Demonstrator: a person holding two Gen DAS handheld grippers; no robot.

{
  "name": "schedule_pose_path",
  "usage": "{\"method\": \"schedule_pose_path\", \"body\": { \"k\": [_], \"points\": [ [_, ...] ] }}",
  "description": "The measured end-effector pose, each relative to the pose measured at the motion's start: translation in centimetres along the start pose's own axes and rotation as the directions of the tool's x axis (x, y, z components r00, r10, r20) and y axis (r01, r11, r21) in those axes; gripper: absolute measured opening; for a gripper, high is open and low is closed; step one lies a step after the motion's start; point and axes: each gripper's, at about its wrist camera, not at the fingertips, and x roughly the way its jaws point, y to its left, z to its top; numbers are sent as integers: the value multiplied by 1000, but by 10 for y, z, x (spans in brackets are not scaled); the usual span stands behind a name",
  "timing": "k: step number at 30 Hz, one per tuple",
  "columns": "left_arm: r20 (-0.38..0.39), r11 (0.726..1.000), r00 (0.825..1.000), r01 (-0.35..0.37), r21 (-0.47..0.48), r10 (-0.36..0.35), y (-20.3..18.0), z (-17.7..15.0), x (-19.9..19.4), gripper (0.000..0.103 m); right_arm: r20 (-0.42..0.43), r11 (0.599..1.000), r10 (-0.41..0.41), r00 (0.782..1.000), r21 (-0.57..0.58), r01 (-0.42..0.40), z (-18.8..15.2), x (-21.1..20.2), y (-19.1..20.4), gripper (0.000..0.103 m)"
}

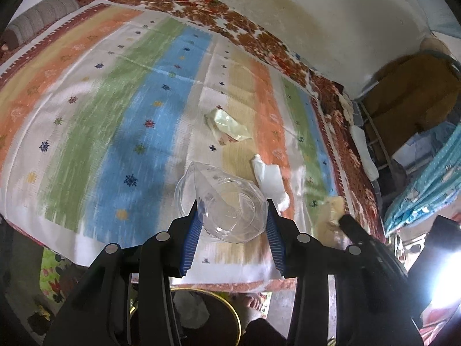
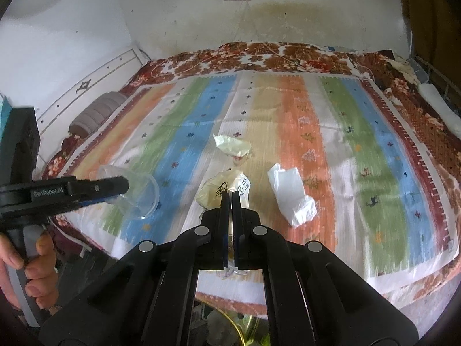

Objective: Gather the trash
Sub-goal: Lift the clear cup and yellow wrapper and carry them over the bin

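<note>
We record the striped bedspread (image 2: 288, 132) as our landmark; it covers a bed against a stained wall. The left gripper (image 1: 233, 216) holds a clear plastic cup (image 1: 222, 204) between its blue-padded fingers (image 1: 191, 236), which stand partly open at the cup's width and press its crushed sides; the cup hangs above the near edge of the bedspread. In the right wrist view the same cup (image 2: 138, 193) shows at the bedspread's near left corner.

The right gripper (image 2: 231, 199) has its fingers drawn almost together, clamped on a cream printed plastic wrapper (image 2: 222, 190), held above the near middle of the bedspread.

Lying loose on the bedspread we find a pale crumpled wrapper (image 2: 233, 145) near its middle and a crumpled white tissue (image 2: 291, 193) just nearer and to the right. Both are apart from either gripper.

A grey bolster pillow (image 2: 96, 115) rests at the bedspread's far left edge. A round gold-rimmed bin (image 1: 207, 317) sits below the bedspread's near edge.
</note>
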Motion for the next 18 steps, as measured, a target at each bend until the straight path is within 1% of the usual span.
{"method": "schedule_pose_path", "body": {
  "k": [2, 4, 8, 11, 14, 18],
  "points": [
    [0, 1000, 1000, 4, 22, -4, -4, -5, -5, 42, -2, 999, -7, 1000, -34, 7, -6, -5, 9, 1],
    [5, 1000, 1000, 3, 26, -3, -5, -9, -9, 42, 1, 998, 2, 1000, -60, -2, -12, -12, 19, 1],
    [5, 1000, 1000, 14, 25, -14, -3, -18, -19, 42, -1, 998, 52, 999, -31, -52, -19, -25, 21, 1],
    [7, 999, 1000, 26, 24, -26, -2, -27, -27, 42, 2, 998, 67, 998, -17, -67, -28, -37, 23, 1],
    [4, 999, 999, 41, 33, -41, -3, -36, -34, 42, -2, 995, 102, 995, 7, -102, -37, -45, 24, 1],
    [4, 996, 998, 62, 62, -62, -8, -50, -45, 42, 2, 995, 100, 995, -3, -100, -49, -57, 29, 1]
  ]
}}
